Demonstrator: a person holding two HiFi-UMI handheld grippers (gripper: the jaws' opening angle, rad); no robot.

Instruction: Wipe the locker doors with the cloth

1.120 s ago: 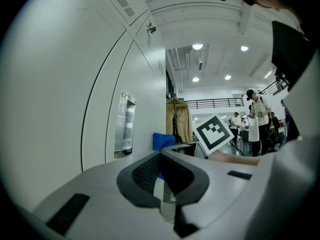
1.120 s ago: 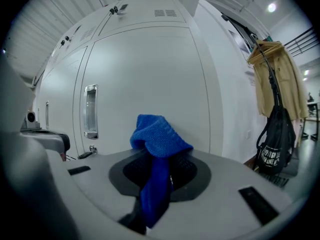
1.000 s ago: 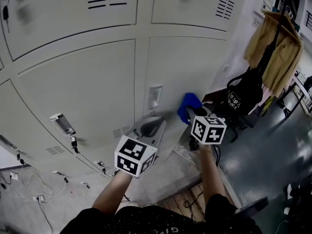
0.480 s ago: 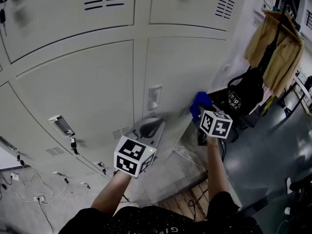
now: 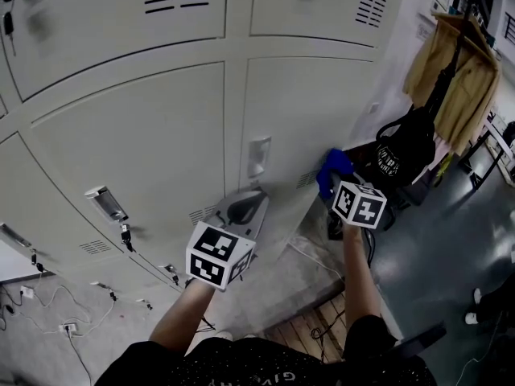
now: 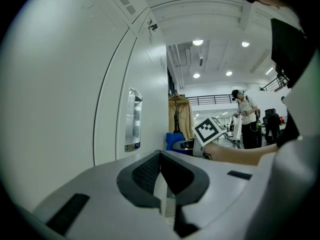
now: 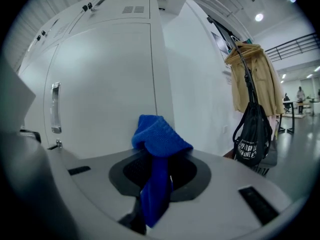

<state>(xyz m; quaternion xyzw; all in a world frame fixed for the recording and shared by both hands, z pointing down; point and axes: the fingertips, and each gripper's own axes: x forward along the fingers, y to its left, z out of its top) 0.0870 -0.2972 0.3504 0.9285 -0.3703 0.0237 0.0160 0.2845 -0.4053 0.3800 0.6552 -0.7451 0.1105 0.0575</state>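
Note:
White locker doors (image 5: 306,111) fill the head view, and the lower right one has a recessed handle (image 5: 257,158). A blue cloth (image 5: 332,167) is bunched in my right gripper (image 5: 336,185), which is shut on it near that door's right edge. In the right gripper view the cloth (image 7: 160,134) drapes over the jaws in front of the door (image 7: 100,84); whether it touches is unclear. My left gripper (image 5: 249,202) is held low beside the same door, its jaws shut with nothing in them. In the left gripper view, the left gripper (image 6: 161,156) points along the door (image 6: 75,84).
A tan coat (image 5: 455,79) and a black bag (image 5: 402,155) hang on a rack to the right. Keys hang from a lower lock (image 5: 125,236), and cables (image 5: 64,320) trail on the floor at left. A wooden pallet (image 5: 314,328) lies below. A person (image 6: 245,116) stands far off.
My right gripper has carried the blue cloth to the right and slightly up along the lower right door. The left gripper has barely shifted.

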